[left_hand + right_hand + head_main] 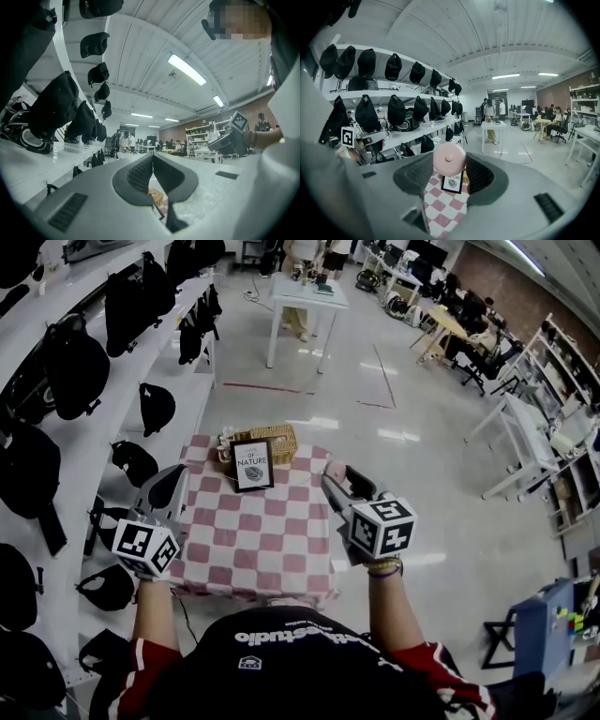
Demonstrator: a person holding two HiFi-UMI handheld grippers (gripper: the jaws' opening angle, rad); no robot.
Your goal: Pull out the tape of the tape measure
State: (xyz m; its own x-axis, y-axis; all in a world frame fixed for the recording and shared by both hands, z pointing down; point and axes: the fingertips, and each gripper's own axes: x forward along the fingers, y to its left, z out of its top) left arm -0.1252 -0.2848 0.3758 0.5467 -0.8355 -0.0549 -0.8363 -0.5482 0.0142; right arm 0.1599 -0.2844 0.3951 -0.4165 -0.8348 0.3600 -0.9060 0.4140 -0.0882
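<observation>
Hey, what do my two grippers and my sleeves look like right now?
The left hand-held gripper and right hand-held gripper are grey with dark ribbed pads, each carrying a white cube of black square markers. The sleeves are black with red trim.

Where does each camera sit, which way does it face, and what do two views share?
Head view: on the person's head, facing steeply down at the pink-and-white checked tablecloth; forearms, left tool and right tool show.
Left gripper view: on the left tool, looking along its closed, empty jaws toward the ceiling; right tool at right.
Right gripper view: on the right tool, looking along jaws clamping the round pink tape measure, over the cloth; left tool at left.
Shared: head and right gripper views see the black-framed "Nature" card.
</observation>
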